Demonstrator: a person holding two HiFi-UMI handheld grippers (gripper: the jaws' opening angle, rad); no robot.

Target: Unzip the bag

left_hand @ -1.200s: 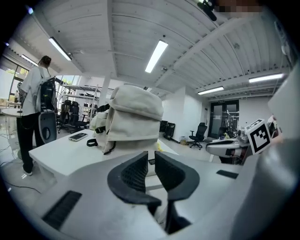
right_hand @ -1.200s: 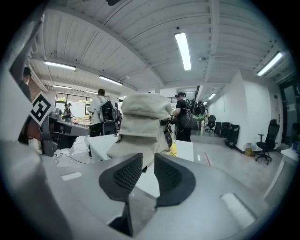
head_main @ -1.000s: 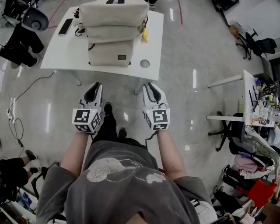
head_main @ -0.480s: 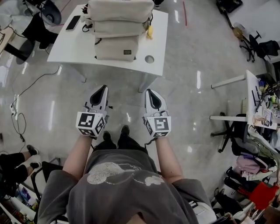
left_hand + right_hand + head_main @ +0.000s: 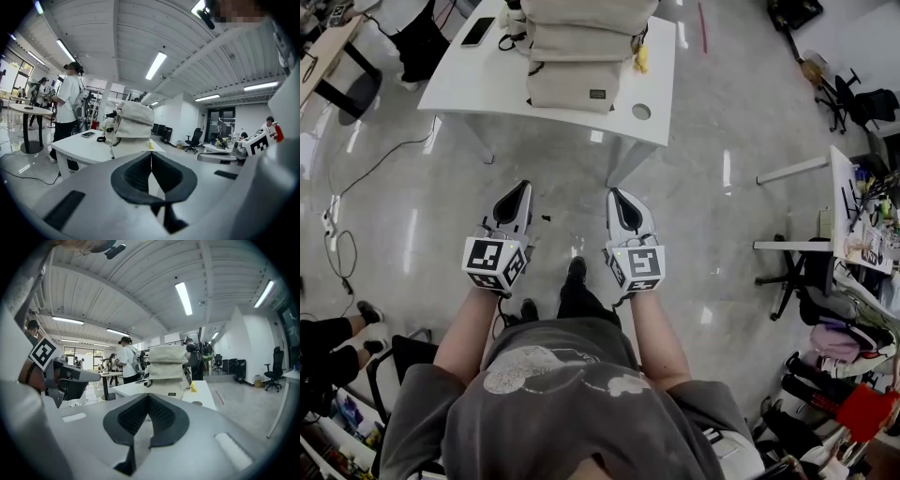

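Two tongs are held side by side over the shiny floor, both pointing ahead at the table. The left gripper (image 5: 521, 187) has its jaws together; they have just been closing, and the left gripper view shows the dark pads meeting in a thin seam with nothing between them. The right gripper (image 5: 615, 193) is also closed and empty, its pads pressed tip to tip in the right gripper view. Each carries one marker cube, so two in all: the left cube (image 5: 495, 263) and the right cube (image 5: 637, 266), sitting just ahead of the person's two bare forearms.

Below and between the tongs are two black shoes (image 5: 575, 272), one set further forward than the other.

Further on stands one white table (image 5: 478, 89) with a single round hole (image 5: 641, 112) near its front right corner. On it stands the one bag (image 5: 586, 42), beige and bulky, with a small dark label low on the side facing the tongs. It lies well apart from both tongs, straight ahead, its width spanning the gap between them. One small yellow object (image 5: 643, 58) hangs just beside the bag's right side, and one dark phone (image 5: 477, 31) lies on the tabletop to the bag's left.

Beyond the table's left end, in the left gripper view, a person in a white shirt (image 5: 69, 105) is standing.
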